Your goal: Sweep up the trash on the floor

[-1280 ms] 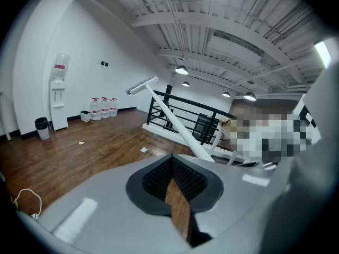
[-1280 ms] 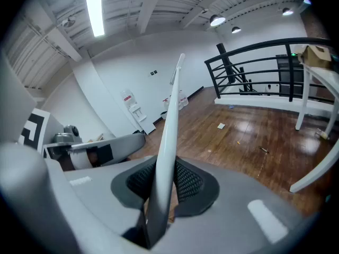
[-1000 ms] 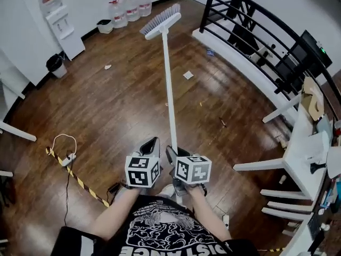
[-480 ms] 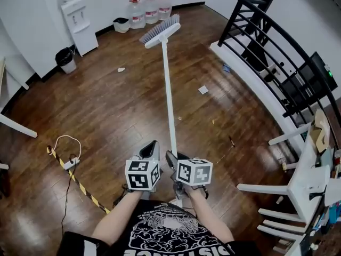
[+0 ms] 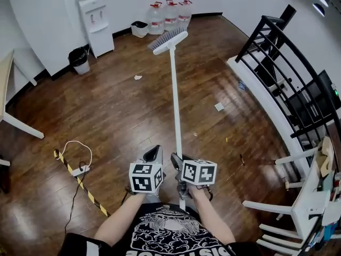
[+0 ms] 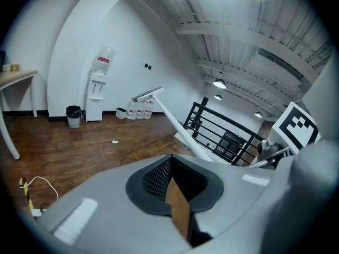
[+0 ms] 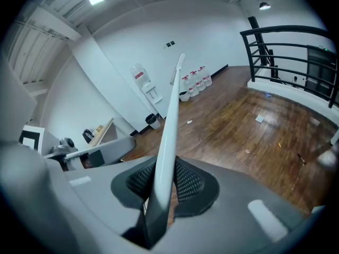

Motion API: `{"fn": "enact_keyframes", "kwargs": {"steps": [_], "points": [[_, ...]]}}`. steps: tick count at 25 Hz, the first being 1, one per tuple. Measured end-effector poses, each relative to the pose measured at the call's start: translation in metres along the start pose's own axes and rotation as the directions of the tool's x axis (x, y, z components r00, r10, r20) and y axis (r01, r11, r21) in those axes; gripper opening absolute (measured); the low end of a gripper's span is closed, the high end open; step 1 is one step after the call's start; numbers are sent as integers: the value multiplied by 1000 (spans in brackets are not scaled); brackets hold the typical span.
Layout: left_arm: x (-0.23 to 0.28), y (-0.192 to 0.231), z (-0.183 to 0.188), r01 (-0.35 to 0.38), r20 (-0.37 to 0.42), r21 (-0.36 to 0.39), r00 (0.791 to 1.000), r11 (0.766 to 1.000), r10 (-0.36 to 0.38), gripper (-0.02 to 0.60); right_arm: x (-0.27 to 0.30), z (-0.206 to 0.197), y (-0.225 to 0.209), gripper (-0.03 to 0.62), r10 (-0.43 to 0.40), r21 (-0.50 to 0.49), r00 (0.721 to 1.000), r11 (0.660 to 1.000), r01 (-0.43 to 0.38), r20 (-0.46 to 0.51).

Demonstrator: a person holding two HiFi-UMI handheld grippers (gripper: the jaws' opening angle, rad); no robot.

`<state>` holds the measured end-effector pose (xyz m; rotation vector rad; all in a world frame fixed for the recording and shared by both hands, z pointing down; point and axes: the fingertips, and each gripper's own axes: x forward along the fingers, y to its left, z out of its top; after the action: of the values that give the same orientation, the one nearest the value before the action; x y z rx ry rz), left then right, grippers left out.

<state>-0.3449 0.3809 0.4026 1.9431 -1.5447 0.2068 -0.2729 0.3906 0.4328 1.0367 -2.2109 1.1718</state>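
Note:
A broom with a long white handle (image 5: 175,105) reaches from my hands toward the far wall. Its grey bristle head (image 5: 167,39) is near the water jugs. My right gripper (image 5: 179,163) is shut on the lower handle, which runs up between its pads in the right gripper view (image 7: 169,126). Just left of it, my left gripper (image 5: 152,154) is shut with nothing in it, its pads (image 6: 159,176) meeting at the tips. Trash lies on the wood floor: a white scrap (image 5: 138,77), a white paper (image 5: 219,106) and small bits (image 5: 228,140) to the right of the handle.
A water dispenser (image 5: 96,15), a black bin (image 5: 80,57) and water jugs (image 5: 170,12) line the far wall. A black railing (image 5: 282,73) runs along the right. White chairs (image 5: 274,204) stand at the lower right. A power strip with cable (image 5: 80,169) and striped tape (image 5: 88,193) lie at the left.
The room has slid rightward and down in the head view. The broom head now lines up with the water jugs instead of standing right of them. Both grips look the same.

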Motion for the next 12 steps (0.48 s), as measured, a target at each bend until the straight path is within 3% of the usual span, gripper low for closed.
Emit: {"fn": "enact_keyframes", "kwargs": {"steps": [12], "points": [[26,102,65,-109,53,-57,992,992,112,5,101,58,38,73,66,7,996,998,-66,-58]]}}
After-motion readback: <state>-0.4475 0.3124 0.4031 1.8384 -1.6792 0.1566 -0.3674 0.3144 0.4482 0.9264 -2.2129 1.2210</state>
